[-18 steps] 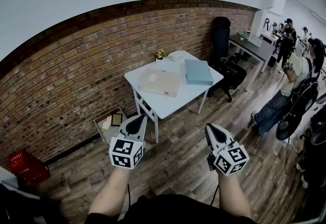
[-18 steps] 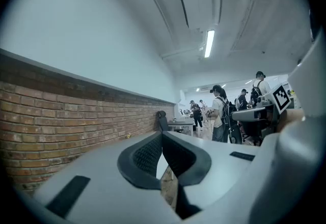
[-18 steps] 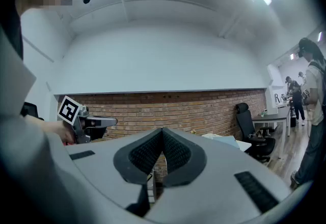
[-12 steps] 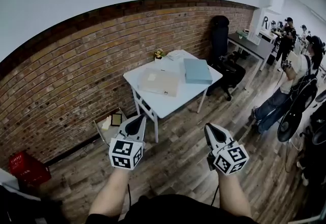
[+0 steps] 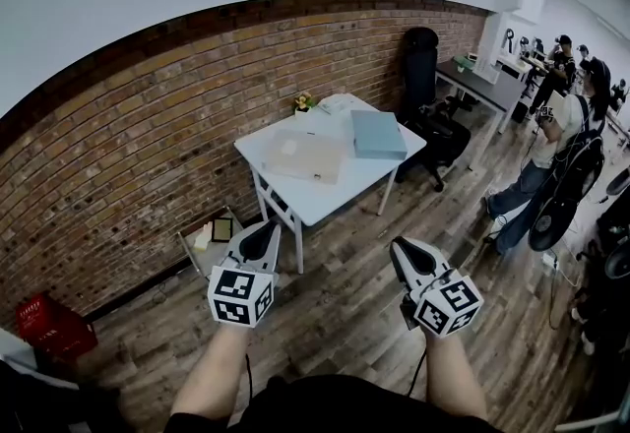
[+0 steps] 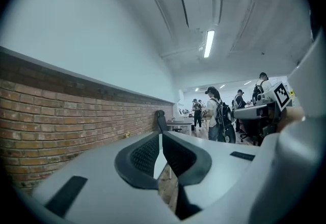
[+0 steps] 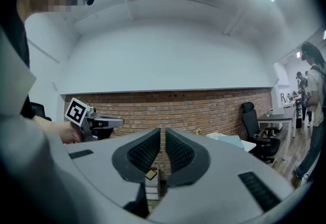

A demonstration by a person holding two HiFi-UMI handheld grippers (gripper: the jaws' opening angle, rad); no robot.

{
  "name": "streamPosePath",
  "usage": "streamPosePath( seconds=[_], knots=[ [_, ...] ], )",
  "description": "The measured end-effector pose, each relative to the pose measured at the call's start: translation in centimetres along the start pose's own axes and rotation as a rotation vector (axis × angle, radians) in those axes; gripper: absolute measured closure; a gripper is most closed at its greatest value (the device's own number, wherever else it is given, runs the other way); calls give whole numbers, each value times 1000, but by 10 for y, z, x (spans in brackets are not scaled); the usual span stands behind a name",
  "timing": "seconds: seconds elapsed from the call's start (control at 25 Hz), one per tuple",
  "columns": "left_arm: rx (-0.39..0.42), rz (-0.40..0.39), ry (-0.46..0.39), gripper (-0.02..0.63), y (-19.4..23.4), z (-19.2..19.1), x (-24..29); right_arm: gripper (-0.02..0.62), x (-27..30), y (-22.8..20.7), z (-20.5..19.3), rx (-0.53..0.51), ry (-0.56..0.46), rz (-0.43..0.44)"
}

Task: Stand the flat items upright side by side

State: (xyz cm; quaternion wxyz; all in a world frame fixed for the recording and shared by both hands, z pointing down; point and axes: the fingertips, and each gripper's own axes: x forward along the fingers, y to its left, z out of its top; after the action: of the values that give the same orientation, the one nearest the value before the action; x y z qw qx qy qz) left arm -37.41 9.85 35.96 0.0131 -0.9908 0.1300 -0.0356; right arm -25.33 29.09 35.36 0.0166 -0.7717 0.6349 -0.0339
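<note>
The white square table has drifted slightly left since earlier. On it lie a flat beige box and a smooth blue box, well beyond the left gripper and right gripper, both closed and empty.

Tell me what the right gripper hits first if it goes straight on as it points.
The right gripper, shut and level, would probably meet the brick wall just above the low shelf; depth is unclear.

Two grippers, two flat items, one white table.
</note>
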Motion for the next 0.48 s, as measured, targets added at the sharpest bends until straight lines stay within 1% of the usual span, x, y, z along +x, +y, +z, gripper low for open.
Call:
streamPosePath(
  seconds=[0.04,0.16,0.32,0.48],
  knots=[
    [-2,-2,-2,584,1,1,0,542,1,1,1,2,2,8],
    [-7,-7,-3,575,2,1,-2,433,1,-1,2,20,-6,21],
    [-19,-26,10,486,2,-1,-4,317,1,-1,3,27,0,14],
    [-29,-43,21,422,0,-3,-6,204,2,4,-1,30,31,40]
  ],
)
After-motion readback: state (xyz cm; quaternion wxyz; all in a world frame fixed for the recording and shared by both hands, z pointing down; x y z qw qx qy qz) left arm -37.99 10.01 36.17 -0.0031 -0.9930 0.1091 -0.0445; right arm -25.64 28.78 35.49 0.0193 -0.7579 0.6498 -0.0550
